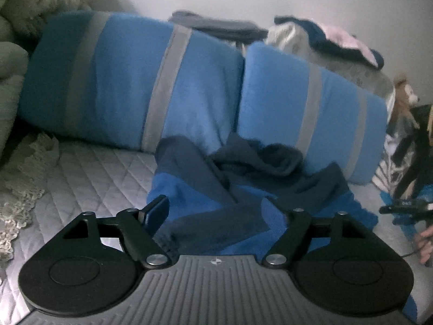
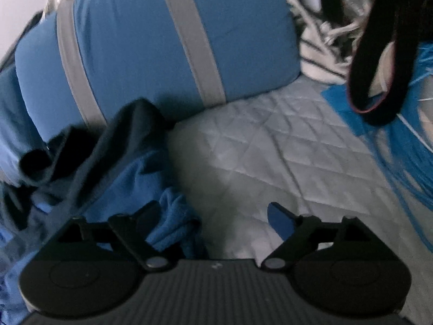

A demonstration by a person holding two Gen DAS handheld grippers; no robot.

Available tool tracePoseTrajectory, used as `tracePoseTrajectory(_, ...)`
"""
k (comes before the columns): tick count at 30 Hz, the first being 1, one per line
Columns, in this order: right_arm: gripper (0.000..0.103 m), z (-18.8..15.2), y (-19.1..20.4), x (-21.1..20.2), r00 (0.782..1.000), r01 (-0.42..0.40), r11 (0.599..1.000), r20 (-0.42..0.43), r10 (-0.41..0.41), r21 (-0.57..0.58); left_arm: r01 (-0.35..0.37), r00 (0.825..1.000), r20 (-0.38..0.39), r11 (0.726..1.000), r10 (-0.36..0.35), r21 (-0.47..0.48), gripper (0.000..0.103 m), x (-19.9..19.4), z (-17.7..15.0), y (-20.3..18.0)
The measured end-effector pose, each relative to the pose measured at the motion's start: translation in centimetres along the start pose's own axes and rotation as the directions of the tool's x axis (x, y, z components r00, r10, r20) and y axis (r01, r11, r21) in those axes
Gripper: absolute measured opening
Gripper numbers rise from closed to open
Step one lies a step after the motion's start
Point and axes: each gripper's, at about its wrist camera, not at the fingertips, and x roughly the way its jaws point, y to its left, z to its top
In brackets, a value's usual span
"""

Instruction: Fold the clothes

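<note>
A fleece garment (image 1: 203,197) in bright blue and navy lies crumpled on the quilted grey mattress (image 1: 94,173), against two blue pillows. My left gripper (image 1: 216,211) is open just above it, one finger on each side of a bright-blue and navy fold. In the right wrist view the same garment (image 2: 130,173) fills the lower left. My right gripper (image 2: 215,215) is open at its edge. Bright blue fleece bunches against the left finger (image 2: 148,214), and the right finger (image 2: 278,219) is over bare mattress (image 2: 270,149).
Two blue pillows with grey stripes (image 1: 130,81) (image 1: 284,94) block the far side. Piled clothes (image 1: 324,40) sit behind them. A knitted blanket (image 1: 21,176) lies at the left. A black strap (image 2: 373,54) hangs over blue fabric (image 2: 416,108) at the right. A hand (image 1: 425,243) shows at the right edge.
</note>
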Motion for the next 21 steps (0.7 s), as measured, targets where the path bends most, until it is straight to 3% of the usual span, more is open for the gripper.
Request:
tracePoseTrajectory(4,0.102,-0.9,-0.1,-4.4,0.998,-0.04,0.999,0.043,0.038,0.036,0.006,0.999,0.041,1.0,-0.006,0.009,0.083,-2.4,-0.4,-0.1)
tracePoseTrajectory(9,0.103,-4.8,0.3,-10.7,0.989,-0.086,0.995,0.118,0.093,-0.059,0.039,0.999,0.021,0.999,-0.039,0.01,0.083,-6.2,-1.9,0.5)
tracePoseTrajectory(18,0.103,-7.7,0.3,-20.6,0.989,-0.145,0.965,0.001,0.149,-0.219,-0.011,0.998,-0.06,0.999,0.015,0.053,0.083,-14.4,-1.8,2.8)
tracePoseTrajectory(21,0.103,-7.5,0.2,-23.9,0.991,-0.131,0.954,-0.031,0.128,-0.271,-0.016,0.986,-0.163,1.0,0.02,0.027,0.083,-16.1,-1.4,3.6)
